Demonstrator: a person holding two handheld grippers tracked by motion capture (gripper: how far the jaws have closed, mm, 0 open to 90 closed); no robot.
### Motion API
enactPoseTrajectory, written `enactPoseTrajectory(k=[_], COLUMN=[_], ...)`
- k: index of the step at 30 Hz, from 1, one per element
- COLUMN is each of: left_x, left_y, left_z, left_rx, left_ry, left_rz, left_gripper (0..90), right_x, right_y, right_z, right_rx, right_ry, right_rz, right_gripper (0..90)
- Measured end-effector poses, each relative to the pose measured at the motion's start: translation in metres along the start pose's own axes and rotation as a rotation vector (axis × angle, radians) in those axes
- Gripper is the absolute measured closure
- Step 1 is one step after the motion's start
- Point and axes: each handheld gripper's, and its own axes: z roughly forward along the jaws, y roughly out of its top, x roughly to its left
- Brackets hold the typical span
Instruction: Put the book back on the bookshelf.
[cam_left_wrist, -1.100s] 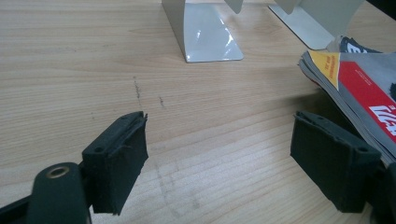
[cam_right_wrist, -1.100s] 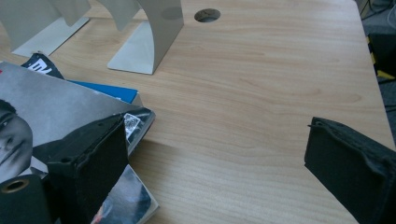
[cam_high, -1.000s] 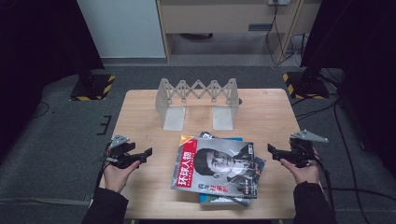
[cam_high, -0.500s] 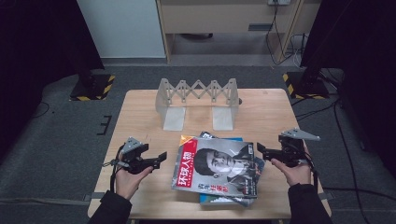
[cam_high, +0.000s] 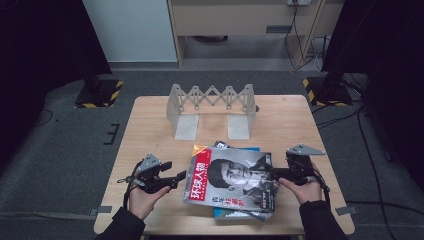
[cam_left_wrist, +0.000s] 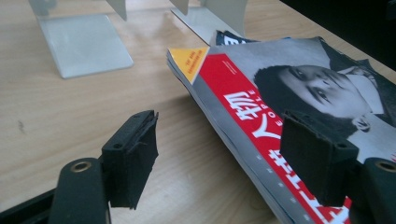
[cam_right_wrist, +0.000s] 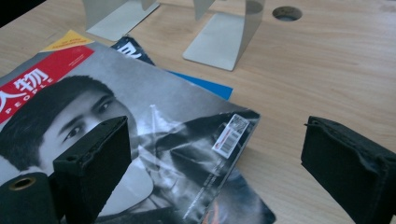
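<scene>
closing in from both sides, the two hands have come toward the middle of the table (cam_high: 150, 125) since a second ago, when they sat out near its left and right edges. the folding rack (cam_high: 212, 107) with its two flat feet stands where it did, toward the far edge, well apart from the work. the stack of magazines (cam_high: 232, 182) lies near the front edge, slightly skewed, the red-titled one on top and a blue one poking out beneath; it has not shifted. the left gripper (cam_high: 175, 177) now sits just beside the stack's left edge, and in the left gripper view that edge (cam_left_wrist: 243, 154) runs between its jaws, which have just been closing somewhat but do not yet press on it. the right gripper (cam_high: 272, 174) reaches over the stack's right edge, its jaws wide apart with the corner bearing the barcode (cam_right_wrist: 231, 130) between them, holding nothing. this looks like the approach to a two-sided lift of the top magazine, probably toward the rack; no grip is made yet.
</scene>
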Motion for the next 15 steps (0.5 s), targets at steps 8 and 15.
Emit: enactPoseTrajectory(k=[8,15], left_x=[-0.008,-0.019], left_y=[-0.007,-0.013], left_z=[0.005,0.012], left_rx=[0.052,0.09], left_ry=[-0.005,-0.023], left_rz=[0.013,0.045], left_gripper=[17.6,10.2], right_x=[0.004,0.011], right_y=[-0.016,-0.023], right_z=[0.005,0.011], right_rx=[0.025,0.047], right_ry=[0.024,0.042], right_rz=[0.009,0.002], right_gripper=[8.4,8.9])
